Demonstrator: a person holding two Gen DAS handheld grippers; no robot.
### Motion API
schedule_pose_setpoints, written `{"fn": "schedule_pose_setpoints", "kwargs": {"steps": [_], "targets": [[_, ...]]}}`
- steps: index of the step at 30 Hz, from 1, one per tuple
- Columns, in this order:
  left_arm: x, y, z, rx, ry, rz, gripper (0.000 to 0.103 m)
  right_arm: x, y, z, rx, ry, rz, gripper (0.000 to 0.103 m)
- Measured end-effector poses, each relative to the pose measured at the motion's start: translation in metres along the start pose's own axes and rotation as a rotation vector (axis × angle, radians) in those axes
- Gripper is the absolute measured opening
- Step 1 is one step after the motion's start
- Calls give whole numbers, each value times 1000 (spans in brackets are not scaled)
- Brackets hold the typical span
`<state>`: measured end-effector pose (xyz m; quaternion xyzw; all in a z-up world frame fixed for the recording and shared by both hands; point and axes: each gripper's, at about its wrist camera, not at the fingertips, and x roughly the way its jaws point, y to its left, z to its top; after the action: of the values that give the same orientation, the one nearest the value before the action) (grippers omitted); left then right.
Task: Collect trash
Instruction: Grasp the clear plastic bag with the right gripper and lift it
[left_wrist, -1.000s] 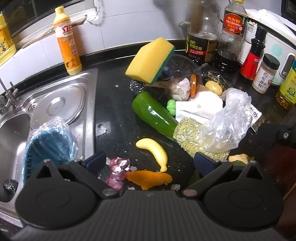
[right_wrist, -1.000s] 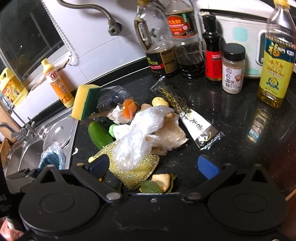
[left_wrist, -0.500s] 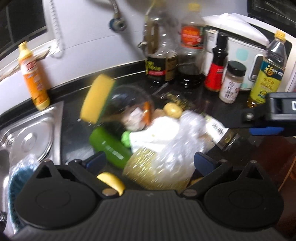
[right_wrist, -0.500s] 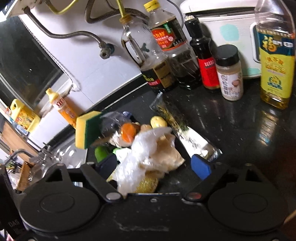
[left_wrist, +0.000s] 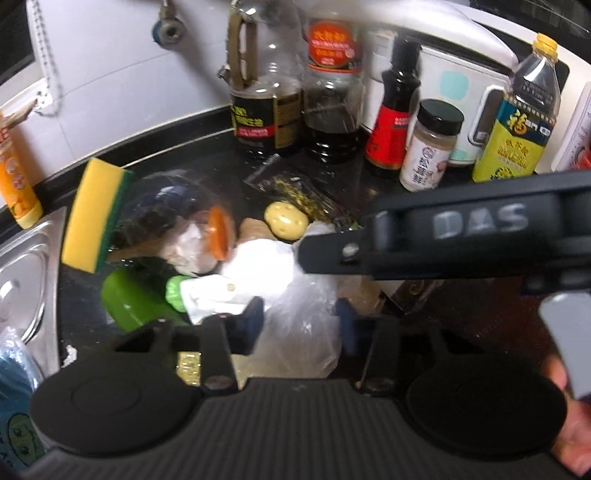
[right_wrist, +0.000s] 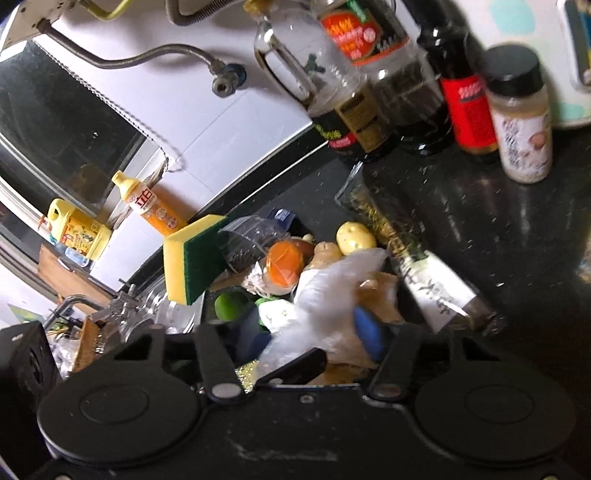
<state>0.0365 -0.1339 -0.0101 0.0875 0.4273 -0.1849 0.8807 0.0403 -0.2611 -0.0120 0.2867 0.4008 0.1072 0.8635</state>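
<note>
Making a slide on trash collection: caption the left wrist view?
Left gripper straddles a clear plastic bag in the countertop trash pile while the right gripper reaches in.

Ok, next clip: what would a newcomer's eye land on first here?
The heap of scraps on the dark counter, topped by a crumpled clear plastic bag. Both grippers converge on it: the right gripper has its blue-tipped fingers on either side of the bag, and the left gripper straddles it too. A yellow-and-green sponge leans at the heap's left edge, with sauce bottles lined along the wall.
</note>
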Motion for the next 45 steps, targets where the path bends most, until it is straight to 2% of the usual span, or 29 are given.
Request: {"fn": "schedule_pose_setpoints", "kwargs": {"steps": [1, 2, 4, 7, 20, 27, 35, 45], "targets": [[0, -2, -1, 9, -3, 6, 34, 3, 0, -1, -5, 6, 6, 34], [0, -4, -1, 20, -6, 13, 32, 7, 1, -1, -16, 8, 6, 31], [-1, -5, -1, 31, -6, 13, 24, 12, 0, -4, -20, 15, 10, 17], [-1, -5, -2, 33, 9, 23, 22, 15, -1, -7, -3, 24, 22, 13], [-42, 12, -1, 14, -80, -56, 15, -11, 44, -16, -71, -31, 40, 12], [-76, 37, -10, 0, -153, -69, 13, -15, 94, -22, -139, -51, 47, 12], [-113, 82, -28, -42, -212, -44, 11, -6, 158, -37, -209, -52, 59, 12], [-148, 150, -69, -133, -259, 64, 10, 38, 244, -68, -332, -4, 115, 12]]}}
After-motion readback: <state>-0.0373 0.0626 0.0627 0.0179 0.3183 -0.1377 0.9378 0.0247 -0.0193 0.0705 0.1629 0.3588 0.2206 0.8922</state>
